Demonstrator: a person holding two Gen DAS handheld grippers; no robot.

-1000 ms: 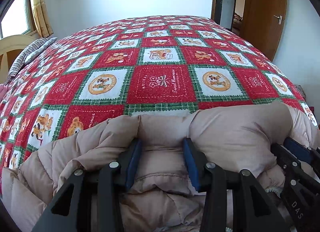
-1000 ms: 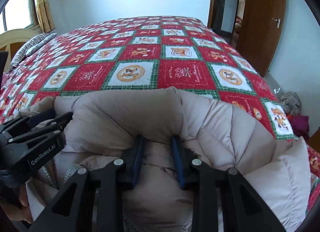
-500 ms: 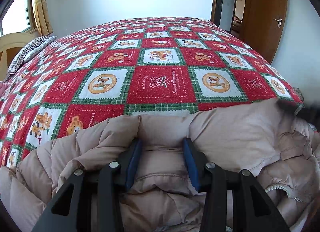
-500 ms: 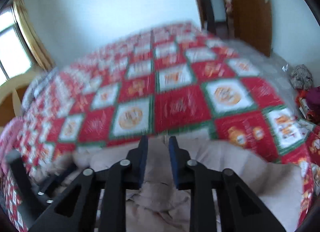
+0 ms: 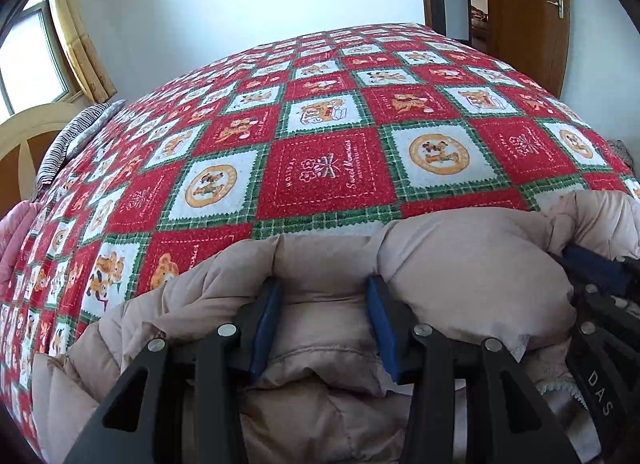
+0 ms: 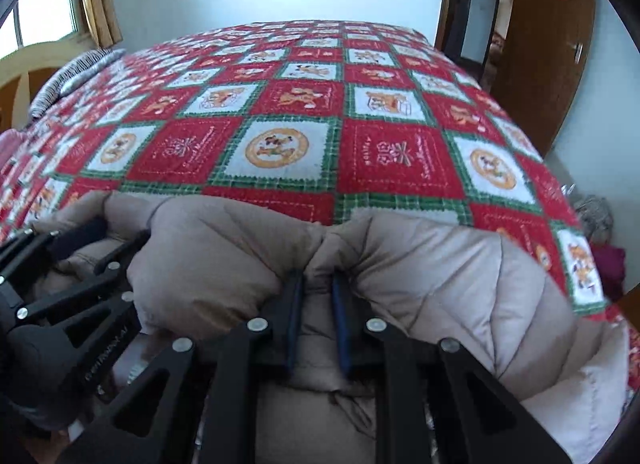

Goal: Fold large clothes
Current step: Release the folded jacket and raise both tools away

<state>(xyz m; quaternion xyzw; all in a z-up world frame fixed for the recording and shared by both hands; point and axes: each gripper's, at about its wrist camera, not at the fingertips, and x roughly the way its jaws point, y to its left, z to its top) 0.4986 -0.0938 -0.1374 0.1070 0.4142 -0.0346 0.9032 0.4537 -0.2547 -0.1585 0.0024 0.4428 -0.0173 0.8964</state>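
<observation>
Because a puffy coat (image 5: 472, 264) this bulky cannot be folded from one point, both grippers are biting into its far edge side by side, each taking a pinch of padding so the edge can likely be carried over as one straight line. The left gripper (image 5: 324, 320) is clamping a thick roll of fabric, which is filling the whole gap between its blue pads (image 5: 266, 328) and bulging up on either side of them. The right gripper (image 6: 316, 312) is squeezing a thinner pleat, its pads nearly together, with a seam puckering just ahead of the tips. Beyond both sets of jaws the coat is ending and the quilt (image 6: 280, 112) is lying bare; behind and beneath them the rest of the coat is heaped on the bed's near edge. Each gripper is showing at the other's side.
</observation>
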